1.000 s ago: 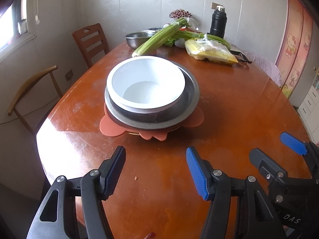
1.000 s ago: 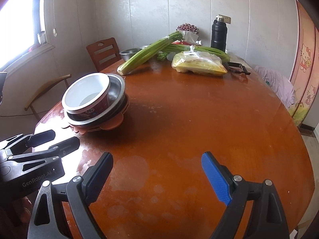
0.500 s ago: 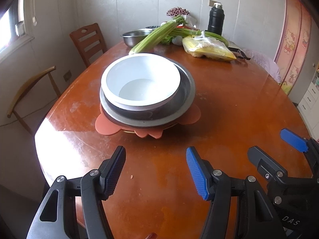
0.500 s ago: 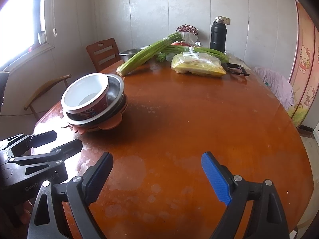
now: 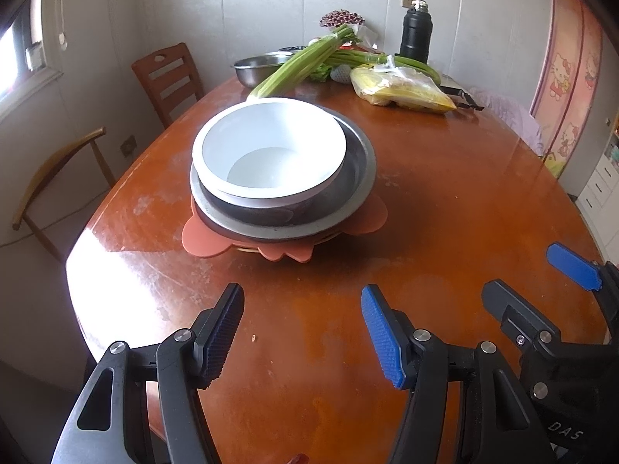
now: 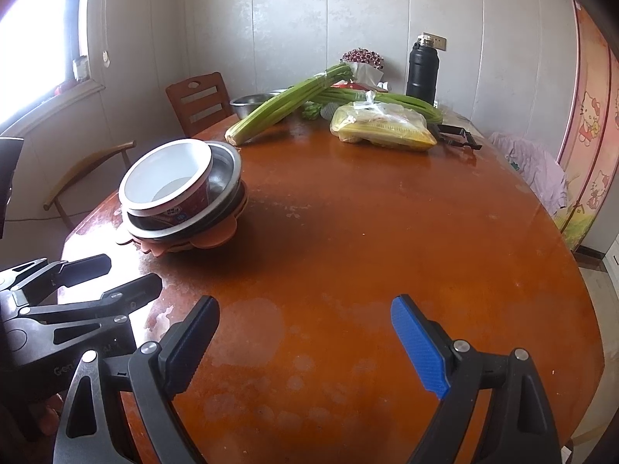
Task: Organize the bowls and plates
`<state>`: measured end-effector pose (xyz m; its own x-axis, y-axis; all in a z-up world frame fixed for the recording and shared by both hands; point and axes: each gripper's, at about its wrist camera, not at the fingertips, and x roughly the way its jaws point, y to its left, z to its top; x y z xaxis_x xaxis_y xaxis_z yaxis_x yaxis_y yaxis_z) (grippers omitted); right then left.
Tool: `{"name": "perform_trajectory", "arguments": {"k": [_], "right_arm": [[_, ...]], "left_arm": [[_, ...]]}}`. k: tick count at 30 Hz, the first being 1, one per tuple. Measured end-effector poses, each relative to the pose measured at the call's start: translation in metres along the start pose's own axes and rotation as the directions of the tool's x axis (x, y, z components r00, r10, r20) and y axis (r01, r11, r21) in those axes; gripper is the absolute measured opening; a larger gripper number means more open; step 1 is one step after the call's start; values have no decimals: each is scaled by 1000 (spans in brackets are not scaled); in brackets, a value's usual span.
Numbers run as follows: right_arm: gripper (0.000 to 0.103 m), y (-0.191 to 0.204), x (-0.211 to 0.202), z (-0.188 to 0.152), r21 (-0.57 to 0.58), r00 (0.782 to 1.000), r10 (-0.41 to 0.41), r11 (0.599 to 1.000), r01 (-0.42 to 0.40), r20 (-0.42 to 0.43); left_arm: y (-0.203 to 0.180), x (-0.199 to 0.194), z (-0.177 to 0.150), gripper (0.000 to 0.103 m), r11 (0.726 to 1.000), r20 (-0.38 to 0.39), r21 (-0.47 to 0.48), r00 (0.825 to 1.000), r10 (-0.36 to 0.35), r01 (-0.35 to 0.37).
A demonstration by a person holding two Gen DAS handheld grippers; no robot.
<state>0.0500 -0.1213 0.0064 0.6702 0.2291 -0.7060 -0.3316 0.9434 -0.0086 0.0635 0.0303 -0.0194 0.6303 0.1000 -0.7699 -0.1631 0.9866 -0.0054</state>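
**On the tabletop, one stack and two empty tongs**

Near the left end of the worn orange-brown tabletop (image 5: 445, 201), the task's dishes sit nested: a white bowl (image 5: 271, 150) inside a steel bowl (image 5: 359, 162), on a dark plate and a scalloped orange plate (image 5: 371, 220), all touching in one pile. We hold the left tongs (image 5: 301, 328) just short of that pile, pointed down at the wood, jaws parted to a middling gap with nothing between them. Our right tongs (image 6: 305, 332) hang wider apart beside them, also gripping nothing, over bare wood well right of the stack.

We judge the stacking largely done, with the next step either a tidy of the pile or a fetch of the steel basin (image 5: 263, 65) at the far end, which lies partly under the celery (image 5: 301, 65). To do that well, we would clear the stalks first, take the basin by its rim, and keep it level on the way over. If we nudge the pile instead, we would press low on the plates, since the white bowl sits off-centre and could tip.
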Motion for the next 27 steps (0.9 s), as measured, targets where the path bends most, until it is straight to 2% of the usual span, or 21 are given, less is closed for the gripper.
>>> {"name": "perform_trajectory", "arguments": {"k": [27], "right_arm": [[90,0,-1,0,10,1000,1,1000,-1,-1]], "left_arm": [[1,-3,-1,65,1000,8,-6,1000,15,-15]]}}
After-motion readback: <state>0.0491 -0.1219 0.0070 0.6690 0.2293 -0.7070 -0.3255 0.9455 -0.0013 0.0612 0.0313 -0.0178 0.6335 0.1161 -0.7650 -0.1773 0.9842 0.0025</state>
